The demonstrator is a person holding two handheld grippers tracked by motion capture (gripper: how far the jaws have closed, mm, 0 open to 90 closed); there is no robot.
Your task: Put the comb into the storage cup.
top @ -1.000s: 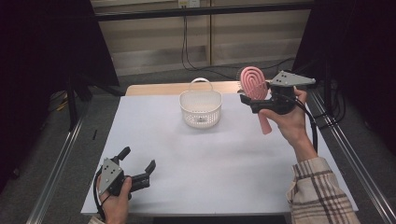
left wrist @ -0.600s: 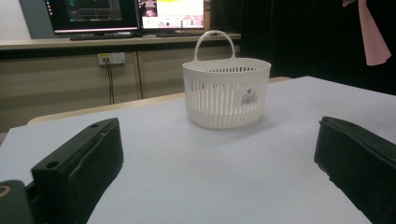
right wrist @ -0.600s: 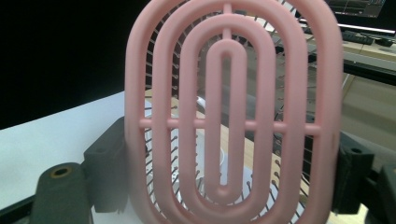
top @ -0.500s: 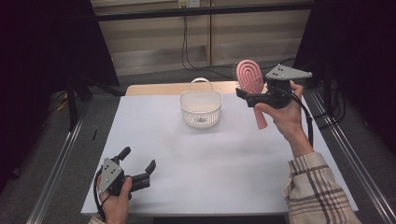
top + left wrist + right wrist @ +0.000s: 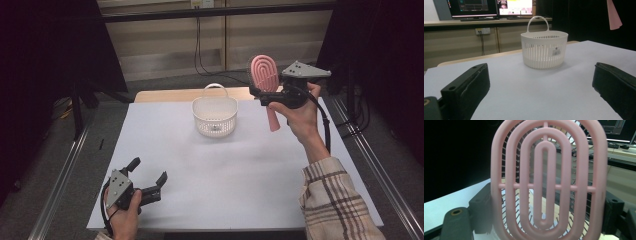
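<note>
On the white worktop (image 5: 240, 170), seen from the high view:

Hairbrush: a pink hairbrush (image 5: 265, 80) with an oval, slotted head is held up in the air at the far right, off the worktop, head upward and handle pointing down and a little right.

Right tongs: the right tongs (image 5: 262, 95) are clenched on the hairbrush where head meets handle; in the right gripper view the pink head (image 5: 549, 180) stands upright right in front of the camera, with a dark jaw pressed to either side of it and thin bristles showing through the slots.

Right hand: the right hand (image 5: 297, 112) grips the tool from the near side, a plaid sleeve (image 5: 340, 200) behind it at the near right.

Basket: a white slatted basket (image 5: 215, 115) with an upright loop handle stands at the far middle of the worktop, left of the hairbrush and apart from it; in the left gripper view it (image 5: 544, 48) sits straight ahead, a small label on its wall.

Left tongs: the left tongs (image 5: 150, 187) rest low at the near left corner, released, jaws spread wide with bare worktop between them.

Left hand: the left hand (image 5: 122, 210) holds them at the near edge.
</note>
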